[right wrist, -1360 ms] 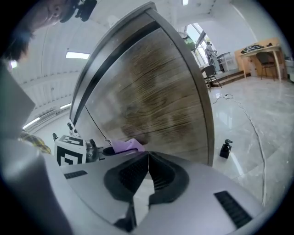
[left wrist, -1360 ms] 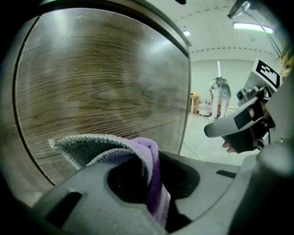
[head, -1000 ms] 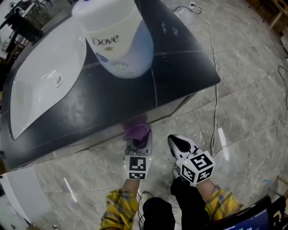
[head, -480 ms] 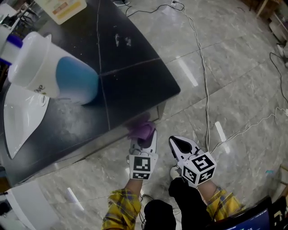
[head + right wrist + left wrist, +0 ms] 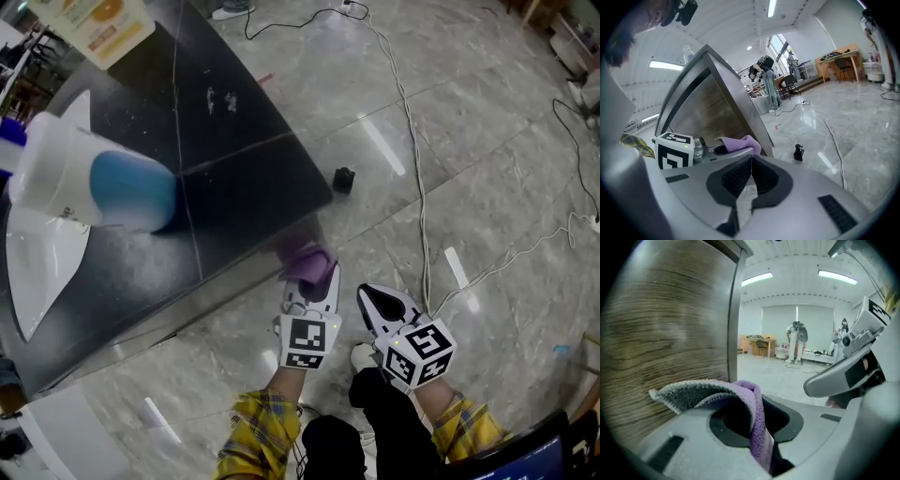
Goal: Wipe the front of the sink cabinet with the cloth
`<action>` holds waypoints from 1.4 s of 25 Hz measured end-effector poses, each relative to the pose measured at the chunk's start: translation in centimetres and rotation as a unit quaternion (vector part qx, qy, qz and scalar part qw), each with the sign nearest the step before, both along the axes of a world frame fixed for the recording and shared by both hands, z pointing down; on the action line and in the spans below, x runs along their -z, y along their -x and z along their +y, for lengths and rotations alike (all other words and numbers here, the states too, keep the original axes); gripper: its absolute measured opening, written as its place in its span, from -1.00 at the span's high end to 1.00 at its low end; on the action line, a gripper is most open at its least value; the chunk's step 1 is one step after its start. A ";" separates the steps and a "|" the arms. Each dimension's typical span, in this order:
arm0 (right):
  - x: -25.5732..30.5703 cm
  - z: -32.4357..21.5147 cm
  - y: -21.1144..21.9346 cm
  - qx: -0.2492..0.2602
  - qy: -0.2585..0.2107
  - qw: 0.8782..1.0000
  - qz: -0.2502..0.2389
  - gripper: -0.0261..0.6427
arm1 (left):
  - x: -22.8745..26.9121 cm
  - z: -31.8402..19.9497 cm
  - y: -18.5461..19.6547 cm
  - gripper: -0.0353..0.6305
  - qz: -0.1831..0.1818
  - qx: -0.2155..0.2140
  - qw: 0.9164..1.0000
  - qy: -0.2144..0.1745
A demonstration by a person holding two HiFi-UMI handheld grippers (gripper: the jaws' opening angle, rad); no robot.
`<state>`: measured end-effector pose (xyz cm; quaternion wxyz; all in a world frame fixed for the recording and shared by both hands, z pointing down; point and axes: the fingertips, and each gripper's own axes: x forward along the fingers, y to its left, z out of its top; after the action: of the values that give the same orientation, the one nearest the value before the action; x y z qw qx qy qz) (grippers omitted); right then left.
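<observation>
A purple cloth (image 5: 305, 262) with a grey underside is pinched in my left gripper (image 5: 314, 278), which is shut on it. In the left gripper view the cloth (image 5: 717, 392) folds over the jaws of the left gripper (image 5: 761, 437), right beside the wood-grain cabinet front (image 5: 661, 333) and its metal corner strip (image 5: 732, 310). I cannot tell whether the cloth touches the wood. My right gripper (image 5: 372, 298) hangs just right of the left one, shut and empty. From the right gripper (image 5: 751, 161) I see the cloth (image 5: 740, 142) against the cabinet front (image 5: 712, 117).
The dark countertop (image 5: 234, 178) carries a white sink basin (image 5: 42, 272) and a white-and-blue bottle (image 5: 94, 187). A small black object (image 5: 344, 179) sits on the marble floor past the cabinet corner. Cables (image 5: 417, 187) run across the floor. People (image 5: 797, 341) stand far off.
The left gripper and cloth have slid right along the cabinet front to its right corner. The right gripper has kept alongside. The head view has swung right.
</observation>
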<state>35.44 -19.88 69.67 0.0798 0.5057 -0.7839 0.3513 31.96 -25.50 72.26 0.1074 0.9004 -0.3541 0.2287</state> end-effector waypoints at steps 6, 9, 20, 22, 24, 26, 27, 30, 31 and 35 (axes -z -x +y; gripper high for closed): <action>2.3 0.7 -0.3 -0.008 -0.005 1.000 -0.002 0.90 | 2.5 1.6 0.2 0.72 0.003 -0.005 1.000 -0.005; 3.9 0.8 -0.3 -0.016 -0.008 1.000 -0.004 0.91 | 4.4 2.5 0.7 0.72 0.006 -0.002 1.000 -0.004; 13.3 2.1 0.9 -0.021 -0.043 0.999 -0.010 0.90 | 13.6 6.1 3.2 0.72 0.014 0.003 1.000 -0.022; 14.8 2.5 1.1 -0.016 -0.047 0.999 -0.006 0.91 | 15.2 6.6 4.0 0.72 0.010 0.004 1.000 -0.027; 16.2 2.6 1.4 -0.016 -0.053 0.998 -0.006 0.91 | 16.7 7.0 4.8 0.72 0.007 0.006 0.999 -0.035; 17.8 2.7 1.9 -0.015 -0.063 0.998 -0.009 0.91 | 18.3 7.4 5.6 0.72 0.007 0.012 0.999 -0.042; 18.7 2.7 2.2 -0.013 -0.068 0.998 -0.010 0.91 | 19.2 7.7 6.0 0.72 0.008 0.014 0.999 -0.044; 21.6 3.1 3.4 -0.008 -0.083 0.996 -0.013 0.91 | 22.1 8.8 7.1 0.72 0.018 0.024 0.998 -0.052; 22.6 3.2 3.9 -0.007 -0.087 0.996 -0.015 0.91 | 23.1 9.2 7.5 0.72 0.022 0.029 0.998 -0.055; 25.7 4.0 6.1 0.006 -0.100 0.995 -0.027 0.90 | 26.2 10.8 9.7 0.72 0.030 0.053 0.996 -0.061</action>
<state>29.32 -15.86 43.99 0.0099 0.4968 -0.8201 0.2838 22.29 -14.72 46.09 0.0750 0.8917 -0.4112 0.1736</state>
